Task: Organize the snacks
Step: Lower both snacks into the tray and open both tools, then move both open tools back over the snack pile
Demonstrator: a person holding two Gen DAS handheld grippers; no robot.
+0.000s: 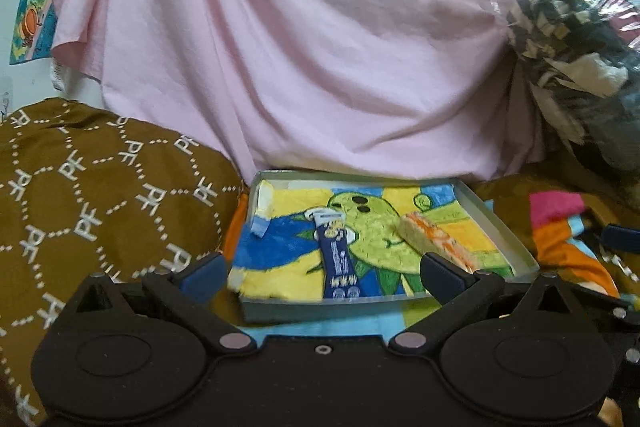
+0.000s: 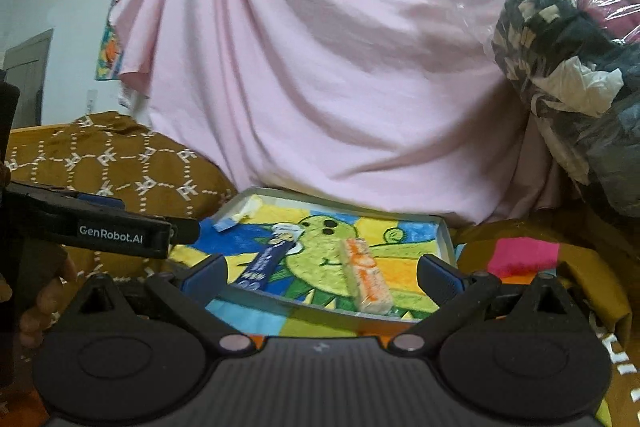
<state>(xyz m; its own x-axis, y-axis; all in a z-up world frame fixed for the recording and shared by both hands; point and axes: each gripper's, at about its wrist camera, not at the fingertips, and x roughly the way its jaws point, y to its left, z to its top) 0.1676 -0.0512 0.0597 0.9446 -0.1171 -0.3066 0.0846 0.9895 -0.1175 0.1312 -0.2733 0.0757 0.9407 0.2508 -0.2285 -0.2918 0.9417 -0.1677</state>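
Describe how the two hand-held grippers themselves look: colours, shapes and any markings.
Both are matte black plastic. The left hand-held gripper and right hand-held gripper each have two round disc housings, angled linkage arms with silver pivot pins, and blue finger pads. The right one's body is ribbed. In the right wrist view, the left one's side reads "GenRobot.AI" in white. No cables or sleeves show.

- "GenRobot.AI" in white letters runs along the black side of the left gripper [image 2: 192, 231], seen left of the right gripper.
- White "PF" monograms repeat across the brown patterned fabric cushion [image 1: 100, 195], left of the left gripper.
- Print on the dark blue snack wrapper [image 1: 338, 259] is too blurred to read.
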